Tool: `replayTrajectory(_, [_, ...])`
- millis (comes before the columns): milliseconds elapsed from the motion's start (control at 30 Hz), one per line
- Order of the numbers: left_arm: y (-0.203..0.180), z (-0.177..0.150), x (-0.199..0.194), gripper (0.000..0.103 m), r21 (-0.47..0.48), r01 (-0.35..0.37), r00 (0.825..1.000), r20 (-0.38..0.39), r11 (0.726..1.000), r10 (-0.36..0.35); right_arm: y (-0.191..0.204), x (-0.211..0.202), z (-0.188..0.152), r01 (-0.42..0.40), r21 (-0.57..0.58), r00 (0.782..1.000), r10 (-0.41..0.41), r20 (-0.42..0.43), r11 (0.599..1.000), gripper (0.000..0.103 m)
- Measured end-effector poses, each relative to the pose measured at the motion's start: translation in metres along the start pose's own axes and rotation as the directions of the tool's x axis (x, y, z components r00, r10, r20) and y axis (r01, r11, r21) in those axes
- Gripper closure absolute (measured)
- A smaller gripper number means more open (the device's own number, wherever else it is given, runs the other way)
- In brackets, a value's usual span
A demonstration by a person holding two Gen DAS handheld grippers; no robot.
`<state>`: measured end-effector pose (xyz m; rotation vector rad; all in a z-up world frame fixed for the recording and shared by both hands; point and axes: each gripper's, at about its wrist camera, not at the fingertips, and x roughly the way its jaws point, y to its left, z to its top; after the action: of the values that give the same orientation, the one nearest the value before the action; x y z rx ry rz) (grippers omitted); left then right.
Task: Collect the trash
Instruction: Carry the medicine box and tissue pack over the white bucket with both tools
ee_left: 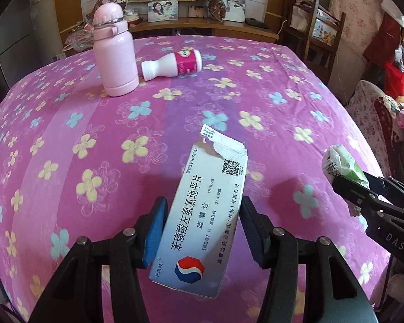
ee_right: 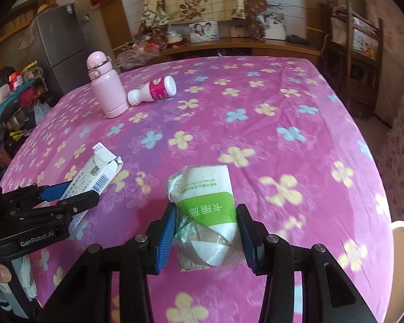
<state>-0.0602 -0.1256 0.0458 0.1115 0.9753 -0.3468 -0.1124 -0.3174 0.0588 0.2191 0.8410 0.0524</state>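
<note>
2 light items held: left claw pinches torn carton mid-body, crushable; right claw squeezes soft tissue pack, slippery film. Bottle remains.

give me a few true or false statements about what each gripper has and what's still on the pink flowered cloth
1. The left gripper is closed on a torn white medicine box. True.
2. The right gripper holds nothing. False: it grips a tissue pack with a green band.
3. The pink flask lies on its side. False: it stands upright on the flowered cloth.
4. The small white bottle with a magenta label lies on its side beside the flask. True.
5. The medicine box's far end is neatly sealed. False: that end is torn open and ragged.
</note>
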Motion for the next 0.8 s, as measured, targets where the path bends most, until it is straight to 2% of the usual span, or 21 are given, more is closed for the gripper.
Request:
replayTrajectory(133, [-0.015,-0.007,-0.01,0.047,0.021,0.001,1.0,0.008,1.0,-0.002,-0.008,-0.015,-0.01,0.012,0.027,1.0,-0.013,0.015,1.0,0.056])
replayTrajectory(433, [-0.056,-0.019,-0.028,0.047,0.064,0.051,0.998,0.028,0.997,-0.052,-0.027,-0.044,-0.032,0.047,0.078,0.998,-0.049,0.027,0.996,0.056])
replayTrajectory(800, [-0.122,-0.028,-0.033,0.047,0.149,0.118,0.992,0.021,0.982,-0.123,-0.078,-0.082,-0.059,0.133,0.148,0.99,-0.14,0.034,0.98,0.055])
